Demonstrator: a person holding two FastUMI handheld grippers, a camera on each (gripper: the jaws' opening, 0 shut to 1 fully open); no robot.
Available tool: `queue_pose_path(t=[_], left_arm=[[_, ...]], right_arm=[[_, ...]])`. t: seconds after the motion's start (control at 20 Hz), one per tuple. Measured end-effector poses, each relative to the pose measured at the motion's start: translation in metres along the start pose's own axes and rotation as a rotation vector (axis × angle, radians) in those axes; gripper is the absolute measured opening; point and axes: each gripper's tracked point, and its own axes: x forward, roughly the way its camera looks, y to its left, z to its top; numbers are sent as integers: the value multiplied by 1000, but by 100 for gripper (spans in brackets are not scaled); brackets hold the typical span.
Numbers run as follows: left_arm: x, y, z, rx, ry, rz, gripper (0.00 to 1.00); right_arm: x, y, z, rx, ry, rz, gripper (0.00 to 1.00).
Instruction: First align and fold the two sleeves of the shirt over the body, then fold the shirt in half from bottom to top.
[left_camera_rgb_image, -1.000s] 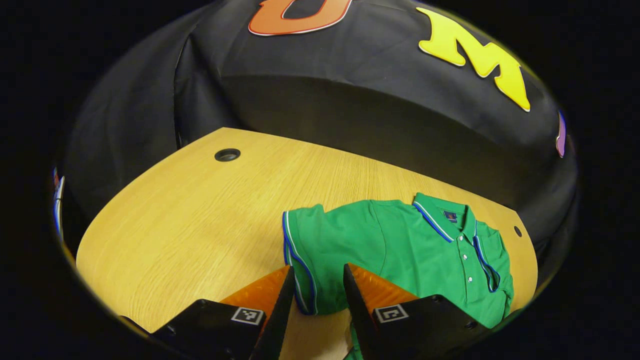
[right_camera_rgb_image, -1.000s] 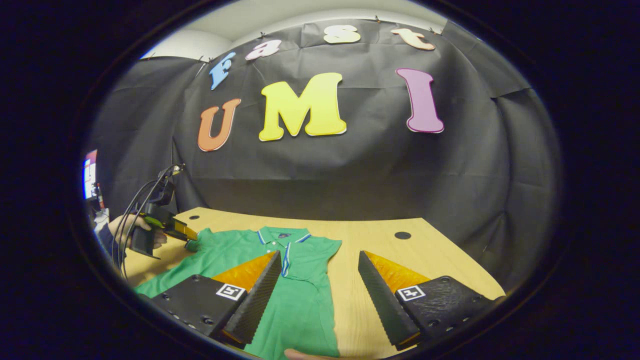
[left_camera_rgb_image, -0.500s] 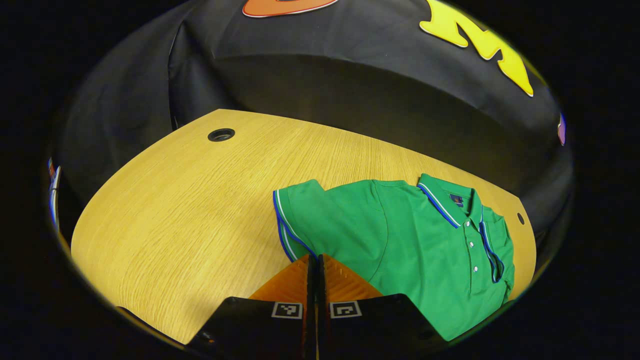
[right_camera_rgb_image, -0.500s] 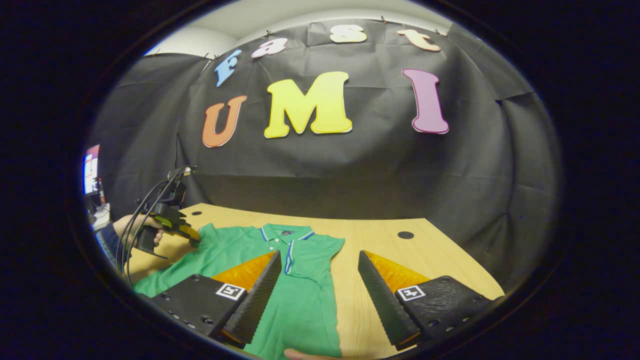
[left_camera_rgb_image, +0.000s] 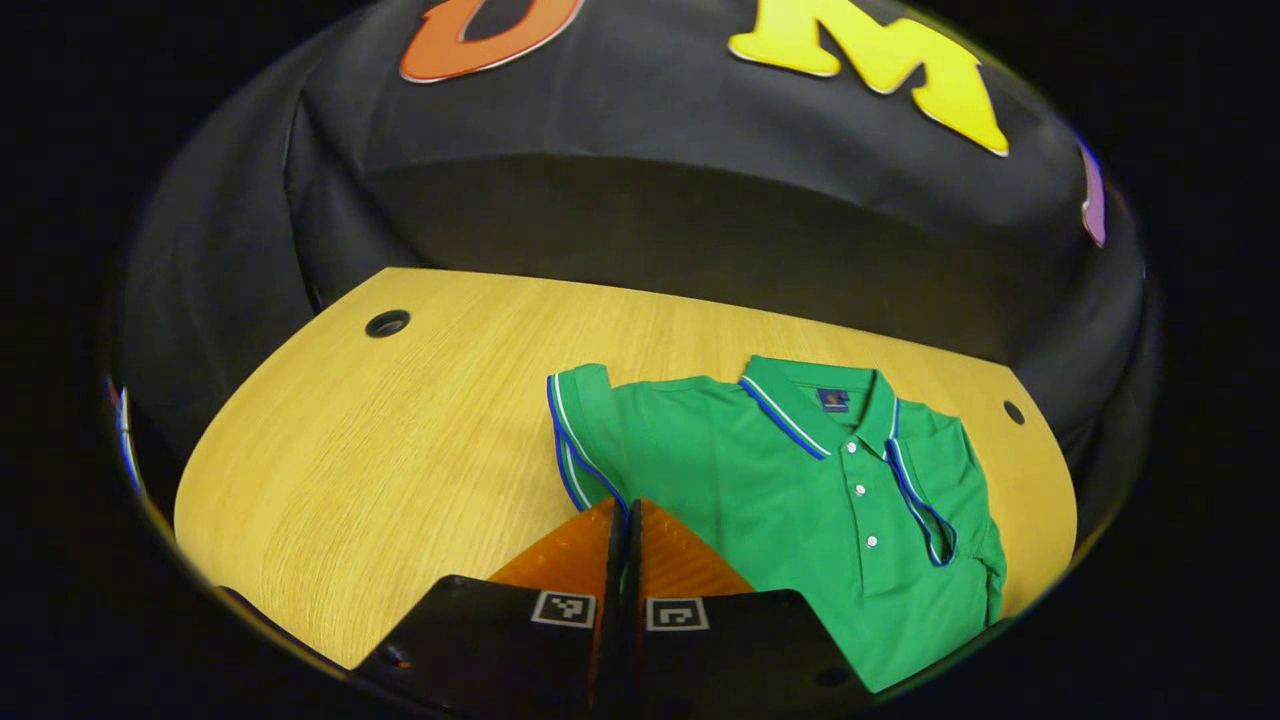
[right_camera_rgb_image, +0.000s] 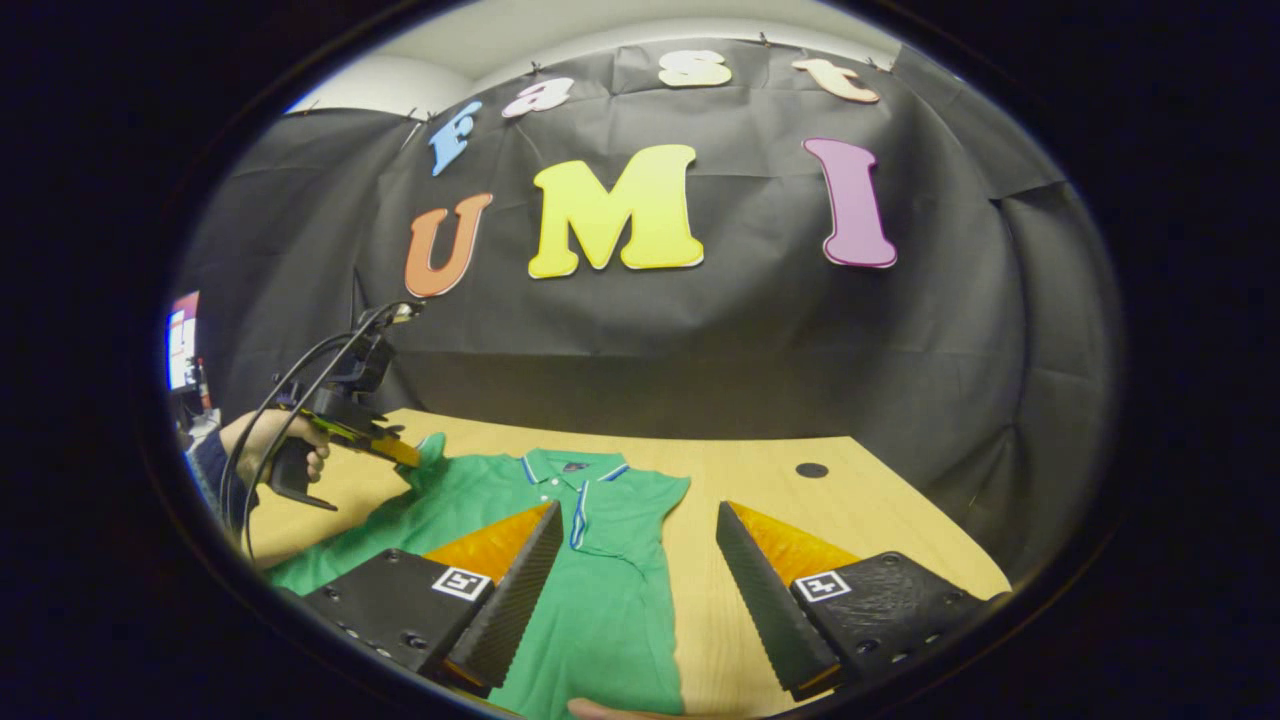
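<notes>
One sleeve (left_camera_rgb_image: 580, 430) is pinched at its hem by the left gripper (left_camera_rgb_image: 625, 520); right gripper (right_camera_rgb_image: 630, 590) hangs spread above the shirt (right_camera_rgb_image: 600, 560). Advise carrying the hem level across the body, avoiding wrinkles.

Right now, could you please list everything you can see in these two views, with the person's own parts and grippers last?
Shirt: one, green with blue and white trim, lying flat on the table, collar toward the wall.
Table: one, light wood, with a round dark hole near each far corner.
Cables: dark, trailing from the left gripper.
Hand: one, holding the left gripper at the table's left side in the right gripper view.
Left gripper: shut on the shirt's sleeve, lifting it.
Right gripper: open, above the shirt's other side.
</notes>
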Motion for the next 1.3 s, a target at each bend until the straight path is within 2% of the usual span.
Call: queue_pose_path(t=[0.2, 0.3, 0.4, 0.45, 0.55, 0.7, 0.8, 0.85, 1.0, 1.15, 1.3], left_arm=[[7, -42, -10, 186, 35, 2, 6], [4, -63, -12, 198, 34, -40, 9], [-4, -82, -9, 168, 6, -107, 39], [-10, -83, -3, 150, -15, -111, 70], [-29, -79, 6, 109, -59, -107, 81], [-64, -69, 17, 43, -135, -116, 82], [-88, -54, 20, 0, -180, -107, 92], [-98, -48, 20, -19, -201, -104, 100], [-134, -27, 20, -41, -265, -76, 100], [-164, -10, 7, -1, -302, -29, 100], [-198, -5, -11, -13, -319, -16, 100]], right_arm=[[0, -6, 0, -12, -24, -28, 94], [0, -7, -4, -16, -22, -34, 94], [1, -9, -6, -9, -18, -36, 94], [3, -10, -8, -5, -16, -38, 94], [2, -10, -9, 2, -10, -40, 93], [2, -6, -12, 13, 2, -33, 93], [-4, -1, -17, 13, 22, -22, 94], [-9, 0, -16, 8, 23, -26, 93], [-31, 3, -3, -16, -7, -43, 94], [-61, 5, 15, -5, -49, -67, 94], [-90, 17, 25, 19, -62, -54, 94]])
